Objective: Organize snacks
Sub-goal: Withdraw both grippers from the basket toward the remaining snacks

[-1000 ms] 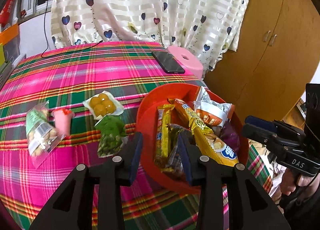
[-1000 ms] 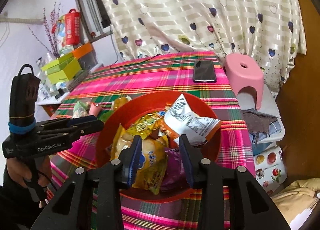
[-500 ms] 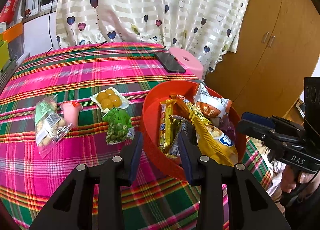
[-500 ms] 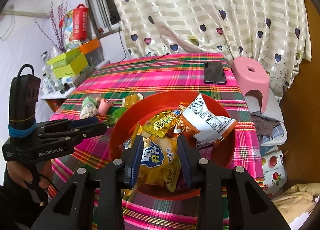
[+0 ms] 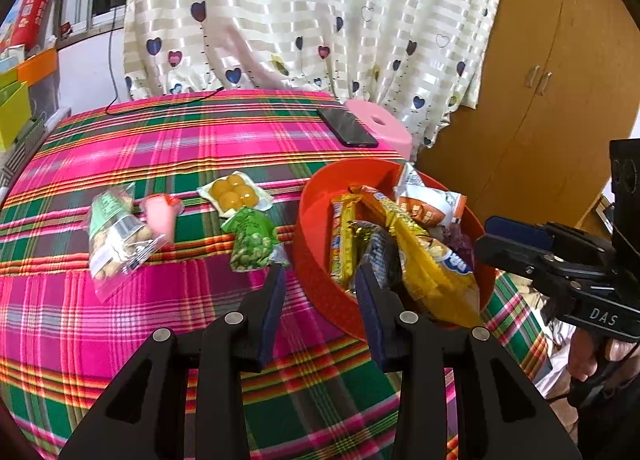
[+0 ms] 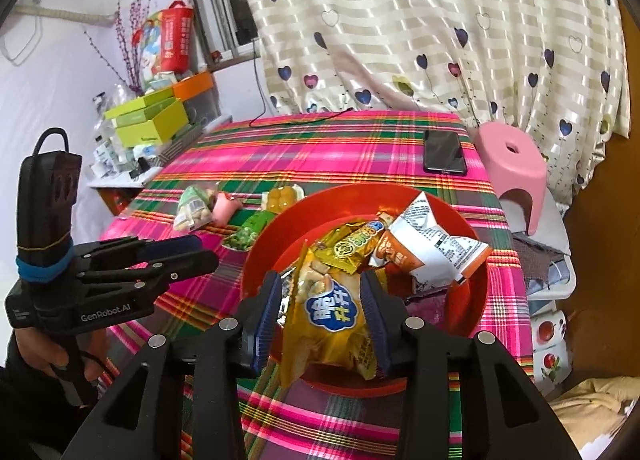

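A red bowl point(image 5: 316, 220) point(image 6: 476, 256) full of snack packets sits at the table's near right corner. Four snacks lie on the plaid cloth to its left: a green pea packet point(image 5: 252, 240), a yellow ball pack point(image 5: 234, 193), a pink jelly cup point(image 5: 160, 212) and a clear nut bag point(image 5: 116, 236). My left gripper point(image 5: 320, 280) is open and empty, above the bowl's left rim. My right gripper point(image 6: 320, 296) is open and empty, above a yellow chip bag point(image 6: 332, 320) in the bowl. A white-orange packet point(image 6: 432, 248) lies at the bowl's far right.
A black phone point(image 5: 346, 127) point(image 6: 445, 151) lies at the table's far right edge. A pink stool point(image 6: 514, 164) stands beyond that corner, before the curtain. Green boxes point(image 6: 148, 120) and clutter sit on a shelf at the left. A wooden cupboard point(image 5: 540, 100) stands right.
Both grippers have drawn back and up from the bowl, so more of the table shows. Both stay open and empty. The snacks have not moved.
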A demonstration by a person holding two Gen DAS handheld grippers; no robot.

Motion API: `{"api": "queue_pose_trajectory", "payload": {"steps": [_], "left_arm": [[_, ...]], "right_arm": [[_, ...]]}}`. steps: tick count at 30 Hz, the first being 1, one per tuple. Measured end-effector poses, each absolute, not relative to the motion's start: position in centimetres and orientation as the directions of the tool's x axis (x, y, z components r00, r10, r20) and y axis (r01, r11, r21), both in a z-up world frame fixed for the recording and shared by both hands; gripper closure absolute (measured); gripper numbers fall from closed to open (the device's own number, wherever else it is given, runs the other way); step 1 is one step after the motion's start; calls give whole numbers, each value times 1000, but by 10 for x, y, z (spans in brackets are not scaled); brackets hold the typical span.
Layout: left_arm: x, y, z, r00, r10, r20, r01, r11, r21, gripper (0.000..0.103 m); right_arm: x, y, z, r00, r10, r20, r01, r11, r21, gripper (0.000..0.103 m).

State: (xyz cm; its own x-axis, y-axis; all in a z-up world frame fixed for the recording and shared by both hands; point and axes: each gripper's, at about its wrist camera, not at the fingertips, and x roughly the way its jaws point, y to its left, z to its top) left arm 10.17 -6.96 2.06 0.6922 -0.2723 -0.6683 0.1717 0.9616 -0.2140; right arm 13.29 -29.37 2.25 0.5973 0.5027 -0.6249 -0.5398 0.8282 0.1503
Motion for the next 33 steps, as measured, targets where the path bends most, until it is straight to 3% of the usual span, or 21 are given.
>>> {"api": "queue_pose_trajectory", "payload": {"steps": [9, 33], "left_arm": [[94, -54, 17, 703, -242, -669, 125, 968, -219, 62], [83, 2, 6, 716, -142, -683, -23, 974, -226, 62]], "right_arm": [[127, -283, 25, 595, 519, -614, -569, 811, 134, 59], [129, -250, 24, 545, 558, -626, -616, 773, 153, 59]]}}
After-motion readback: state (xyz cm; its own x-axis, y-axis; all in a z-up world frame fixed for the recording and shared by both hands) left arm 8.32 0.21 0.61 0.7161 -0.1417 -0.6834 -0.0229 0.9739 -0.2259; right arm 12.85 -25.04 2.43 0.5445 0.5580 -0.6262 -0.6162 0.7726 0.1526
